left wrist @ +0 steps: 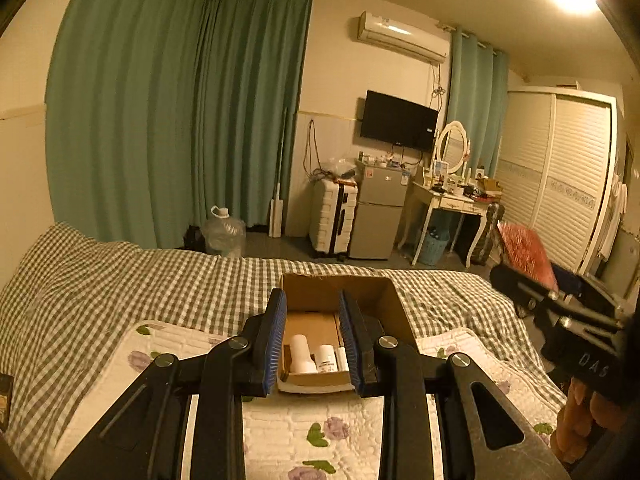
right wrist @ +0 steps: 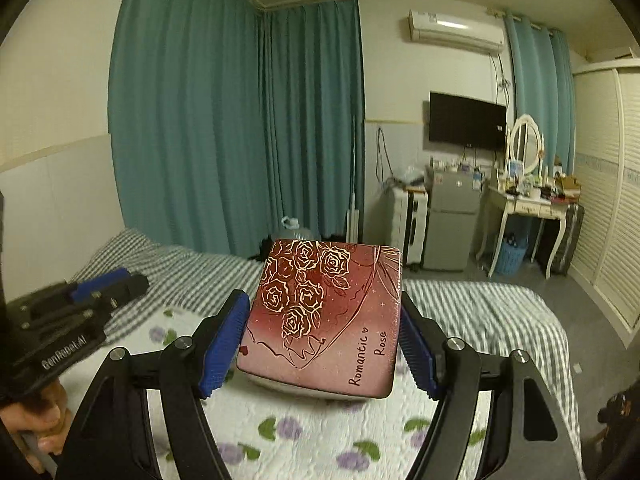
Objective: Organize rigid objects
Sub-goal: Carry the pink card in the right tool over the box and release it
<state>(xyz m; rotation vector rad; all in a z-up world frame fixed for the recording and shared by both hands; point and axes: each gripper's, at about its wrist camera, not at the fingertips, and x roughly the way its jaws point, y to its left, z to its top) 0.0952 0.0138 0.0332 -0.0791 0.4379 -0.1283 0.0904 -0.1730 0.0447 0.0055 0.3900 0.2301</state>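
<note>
An open cardboard box sits on the bed ahead of my left gripper. Inside it stand two white bottles and a small white container. The left gripper is open and empty, its blue pads either side of the box's near end. My right gripper is shut on a red tin printed with gold roses and "Romantic Rose", held flat above the bed. The left gripper shows at the left in the right wrist view. The right gripper shows at the right in the left wrist view.
The bed has a grey checked cover and a white floral quilt. Beyond it are teal curtains, a water jug, a white suitcase, a small fridge, a dressing table and a wardrobe.
</note>
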